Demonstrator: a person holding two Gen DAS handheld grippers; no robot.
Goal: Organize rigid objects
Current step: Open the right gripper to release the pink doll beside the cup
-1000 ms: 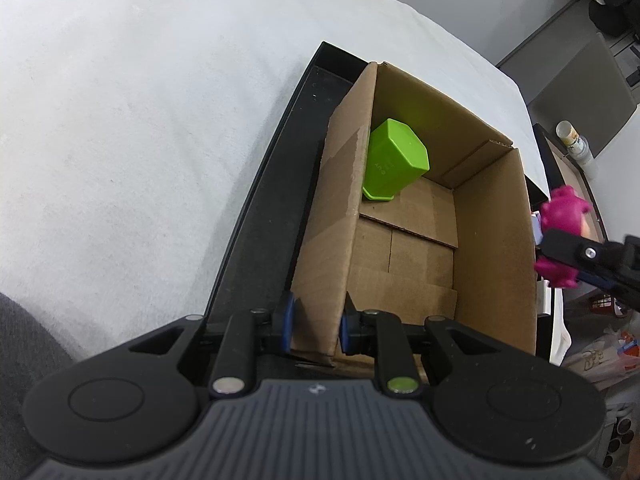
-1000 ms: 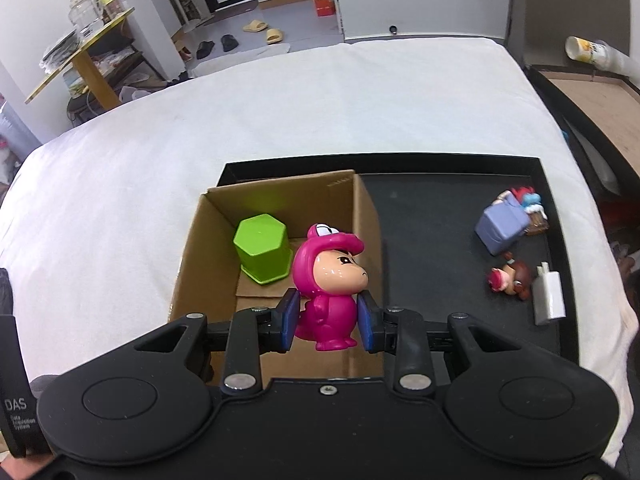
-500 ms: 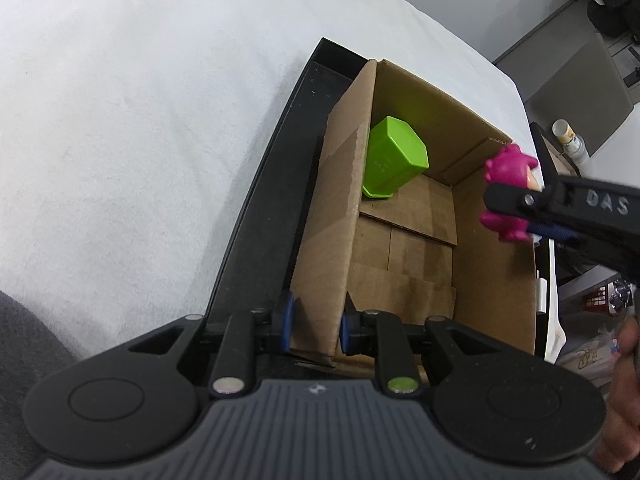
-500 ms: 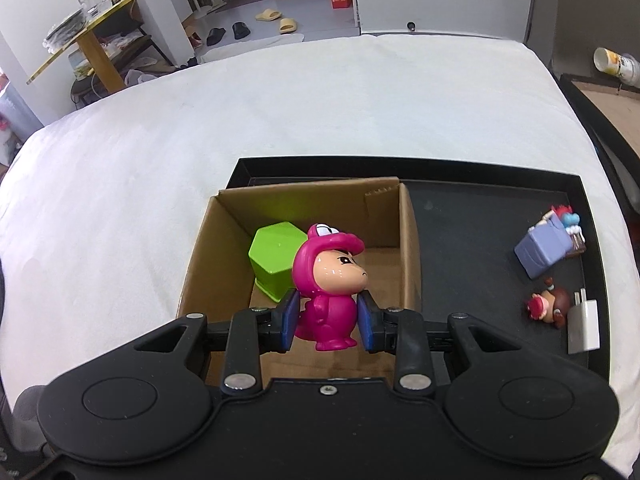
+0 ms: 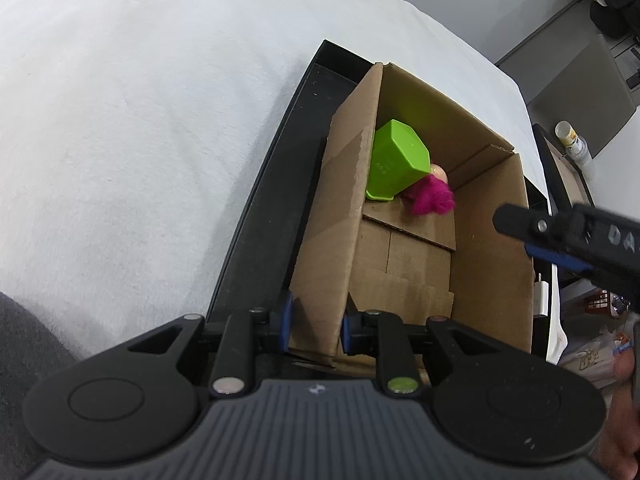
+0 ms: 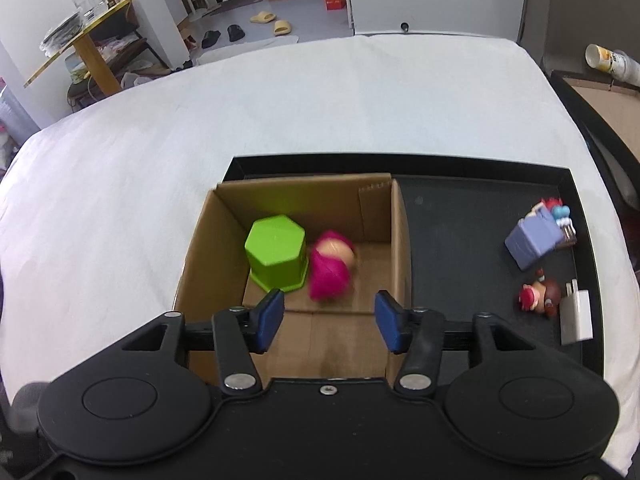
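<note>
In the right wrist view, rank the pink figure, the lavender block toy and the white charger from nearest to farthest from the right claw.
Measured from the right claw, which is open above the cardboard box:
1. Pink figure, blurred, inside the box just ahead of the claw, beside the green hexagonal cup.
2. Lavender block toy, on the black tray, right.
3. White charger, at the tray's right edge.

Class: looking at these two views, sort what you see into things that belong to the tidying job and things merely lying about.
Job:
cardboard box
green hexagonal cup
pink figurine
purple block toy
red-capped figurine
white charger
left tongs
right tongs

Lying about:
paper cups
slippers
</note>
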